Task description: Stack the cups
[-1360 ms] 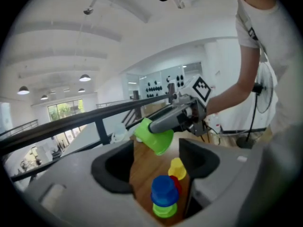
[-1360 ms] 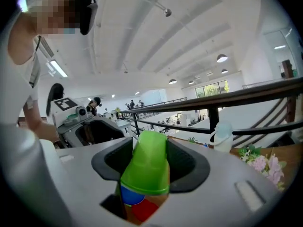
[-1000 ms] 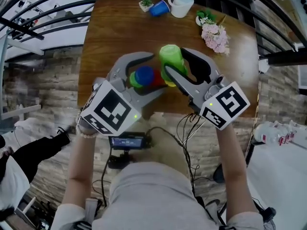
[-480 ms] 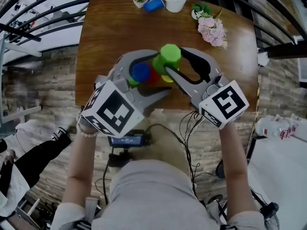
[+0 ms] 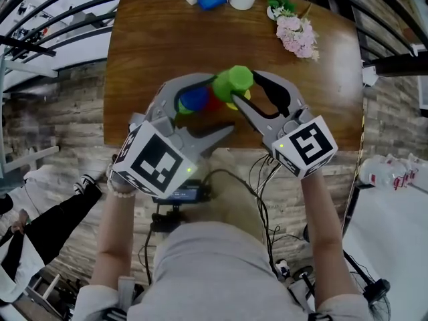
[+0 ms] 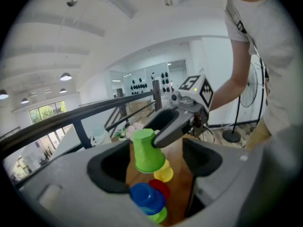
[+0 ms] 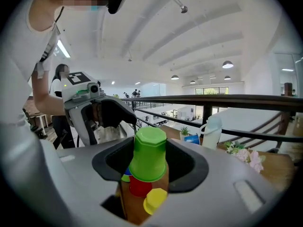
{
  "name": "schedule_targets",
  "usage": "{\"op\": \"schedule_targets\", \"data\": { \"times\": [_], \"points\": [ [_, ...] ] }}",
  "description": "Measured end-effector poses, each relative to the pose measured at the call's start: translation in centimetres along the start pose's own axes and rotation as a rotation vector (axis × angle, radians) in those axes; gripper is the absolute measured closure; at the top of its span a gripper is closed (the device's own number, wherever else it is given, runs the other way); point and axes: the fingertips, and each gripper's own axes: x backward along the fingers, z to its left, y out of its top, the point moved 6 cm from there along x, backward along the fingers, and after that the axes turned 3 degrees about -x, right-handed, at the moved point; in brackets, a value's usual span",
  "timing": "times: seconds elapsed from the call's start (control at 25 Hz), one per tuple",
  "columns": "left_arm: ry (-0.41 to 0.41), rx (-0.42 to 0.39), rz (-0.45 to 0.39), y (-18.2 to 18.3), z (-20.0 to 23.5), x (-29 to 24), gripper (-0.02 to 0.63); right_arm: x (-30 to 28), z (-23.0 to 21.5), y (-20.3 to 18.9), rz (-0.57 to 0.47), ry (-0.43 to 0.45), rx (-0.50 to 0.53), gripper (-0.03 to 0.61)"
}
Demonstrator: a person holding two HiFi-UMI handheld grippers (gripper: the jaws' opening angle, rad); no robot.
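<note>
With my right gripper (image 5: 242, 87) grasping the inverted green plastic cup (image 7: 149, 152) and my left gripper (image 6: 155, 171) just opened, loose around the blue plastic cup (image 6: 146, 196), I should level the green one before lowering.

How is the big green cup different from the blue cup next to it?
The big green cup is larger than the blue cup. The big green cup hangs above the table, clamped in the right gripper; the blue cup sits on a small green cup between the left gripper's jaws, which have just been opening and do not press it. Both are upside down.
</note>
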Motion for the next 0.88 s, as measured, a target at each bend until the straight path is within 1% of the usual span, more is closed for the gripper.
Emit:
{"op": "schedule_targets", "data": {
  "times": [0.24, 0.4, 0.48, 0.56, 0.72, 0.88],
  "points": [
    [0.126, 0.097, -0.056, -1.0, 1.3, 1.9, 0.273, -0.8, 0.0, -2.9, 0.042, -0.048, -0.030, 0.364],
    [0.211, 0.179, -0.043, -2.3, 2.1, 3.3, 0.275, -1.3, 0.2, -4.5, 0.072, -0.062, -0.045, 0.364],
    [0.249, 0.207, -0.033, -2.8, 2.5, 3.7, 0.278, -1.4, 0.1, -5.0, 0.077, -0.069, -0.049, 0.364],
    [0.270, 0.225, -0.023, -3.3, 2.7, 4.1, 0.279, -1.5, 0.0, -5.3, 0.074, -0.075, -0.051, 0.364],
    [0.287, 0.242, -0.007, -3.9, 2.9, 4.7, 0.285, -1.8, 0.1, -5.7, 0.052, -0.085, -0.031, 0.364],
    [0.303, 0.254, -0.001, -4.5, 3.0, 5.1, 0.287, -2.2, 0.6, -6.2, 0.086, -0.085, 0.000, 0.364]
  ]
}}
